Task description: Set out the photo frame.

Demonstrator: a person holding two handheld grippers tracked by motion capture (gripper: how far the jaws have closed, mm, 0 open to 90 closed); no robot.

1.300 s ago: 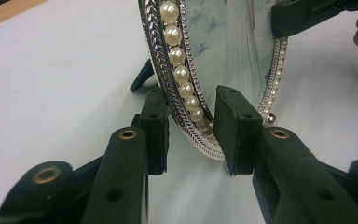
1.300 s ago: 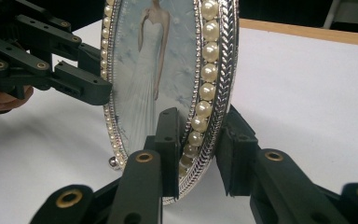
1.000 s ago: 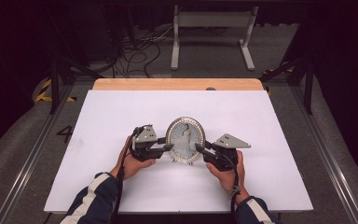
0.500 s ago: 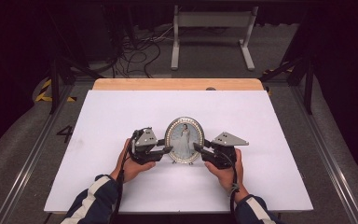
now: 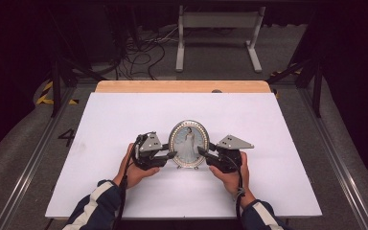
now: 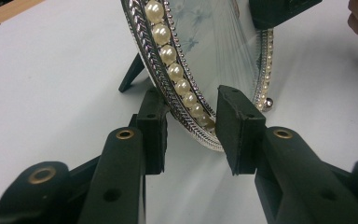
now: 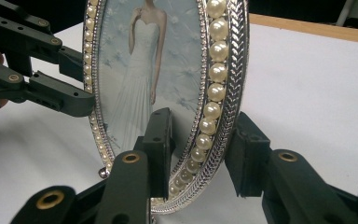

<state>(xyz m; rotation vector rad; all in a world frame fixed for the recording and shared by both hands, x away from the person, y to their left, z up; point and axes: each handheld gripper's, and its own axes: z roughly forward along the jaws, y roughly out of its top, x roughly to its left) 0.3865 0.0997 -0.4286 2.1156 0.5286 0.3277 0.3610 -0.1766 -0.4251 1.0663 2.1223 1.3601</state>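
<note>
Left hand-held gripper (image 5: 171, 154), as I read it from my station: black two-jaw unit with a grey three-cornered plate, carried in the left hand (image 5: 135, 171), jaws set astride the lower left rim of the oval picture frame (image 5: 189, 143). Its own view puts one pad behind the rim and one in front of the glass, a gap showing on each side, so I log it as open around the rim rather than clamped; its jaws have just been opening. Right hand-held gripper (image 5: 201, 151): same pattern, carried in the right hand (image 5: 232, 176), jaws astride the lower right rim. Its jaws have just been opening too; the front pad stands before the glass and the rear pad behind the rim, a sliver of space visible at the rear pad, and I log it as open with the rim between. Picture frame: oval, silver braided edge with a ring of pearl beads, portrait of a figure in a white gown; stands upright near the middle of the white surface (image 5: 268, 124) on small ball feet, its dark back strut (image 6: 131, 74) touching the surface behind it.
</note>
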